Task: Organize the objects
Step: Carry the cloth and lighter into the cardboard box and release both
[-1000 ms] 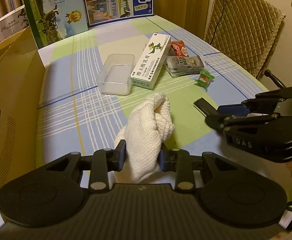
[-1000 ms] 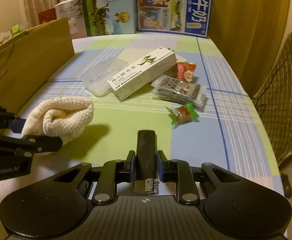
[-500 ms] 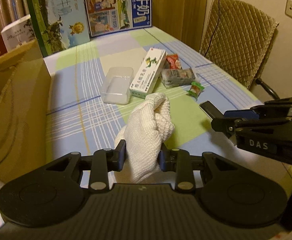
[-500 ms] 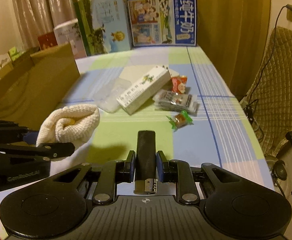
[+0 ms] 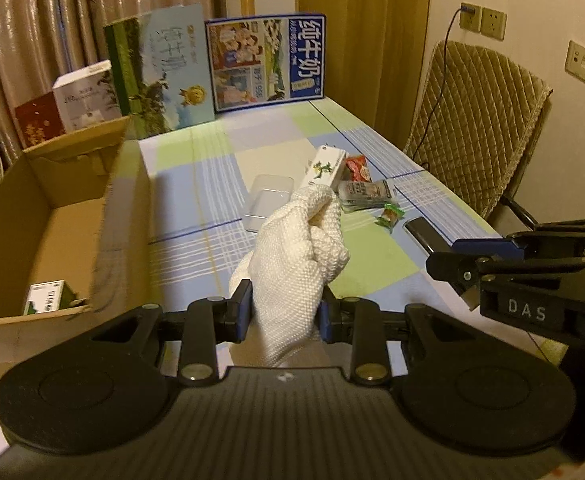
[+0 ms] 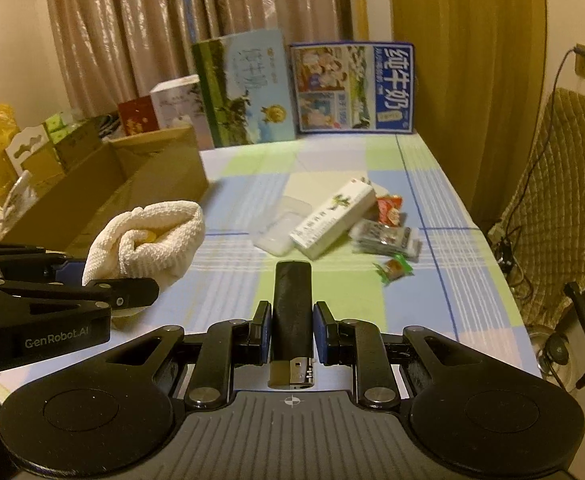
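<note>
The left gripper point(image 5: 282, 316) is clamped on a white knitted cloth point(image 5: 298, 256); the right gripper point(image 6: 291, 334) pinches a black lighter point(image 6: 292, 312). Both hang over the checked tablecloth point(image 6: 424, 300), with bare cloth between them and the clutter. Beyond the cloth lie a clear tray point(image 5: 270, 200), a white medicine box point(image 5: 324, 168) and snack packets point(image 5: 366, 194). Left of the cloth stands an open cardboard box point(image 5: 52, 232). Curtains back the room. Both grippers have risen since a second ago, so the box's inside now shows.
</note>
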`<state>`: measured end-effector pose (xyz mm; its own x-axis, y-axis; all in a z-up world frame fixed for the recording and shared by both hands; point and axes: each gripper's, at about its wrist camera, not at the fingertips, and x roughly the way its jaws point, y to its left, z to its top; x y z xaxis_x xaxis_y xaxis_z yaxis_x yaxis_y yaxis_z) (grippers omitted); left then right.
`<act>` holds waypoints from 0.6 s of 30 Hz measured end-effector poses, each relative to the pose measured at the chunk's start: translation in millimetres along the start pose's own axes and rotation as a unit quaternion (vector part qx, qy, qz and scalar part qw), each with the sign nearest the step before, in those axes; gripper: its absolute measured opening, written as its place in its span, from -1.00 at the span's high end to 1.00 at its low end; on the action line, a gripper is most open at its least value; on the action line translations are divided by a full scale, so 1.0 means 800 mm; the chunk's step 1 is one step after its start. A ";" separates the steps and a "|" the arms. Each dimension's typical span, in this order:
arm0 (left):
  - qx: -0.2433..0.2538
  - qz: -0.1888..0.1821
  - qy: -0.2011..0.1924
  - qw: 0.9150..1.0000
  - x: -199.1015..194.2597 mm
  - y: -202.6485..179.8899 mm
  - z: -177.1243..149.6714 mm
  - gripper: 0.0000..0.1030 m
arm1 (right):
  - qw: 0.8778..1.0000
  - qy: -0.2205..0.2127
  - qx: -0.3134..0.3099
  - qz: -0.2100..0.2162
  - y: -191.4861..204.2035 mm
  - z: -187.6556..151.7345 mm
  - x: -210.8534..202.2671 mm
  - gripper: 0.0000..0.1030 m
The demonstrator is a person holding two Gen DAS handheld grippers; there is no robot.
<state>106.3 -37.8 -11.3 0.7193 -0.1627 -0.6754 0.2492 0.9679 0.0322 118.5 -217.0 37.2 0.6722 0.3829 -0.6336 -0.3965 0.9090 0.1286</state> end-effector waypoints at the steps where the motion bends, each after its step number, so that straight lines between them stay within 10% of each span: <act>1: -0.002 0.002 -0.002 1.000 -0.007 0.003 0.000 0.47 | 1.000 -0.003 -0.002 0.003 0.005 0.002 -0.004 0.64; 18: -0.029 0.077 -0.046 0.996 -0.096 0.116 0.020 0.47 | 0.994 -0.038 -0.057 0.089 0.126 0.075 0.002 0.64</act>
<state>84.6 61.6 55.2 0.8030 -0.0248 -0.5954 0.0947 0.9918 0.0864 117.3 -115.1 95.3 0.6287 0.5513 -0.5485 -0.5786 0.8029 0.1437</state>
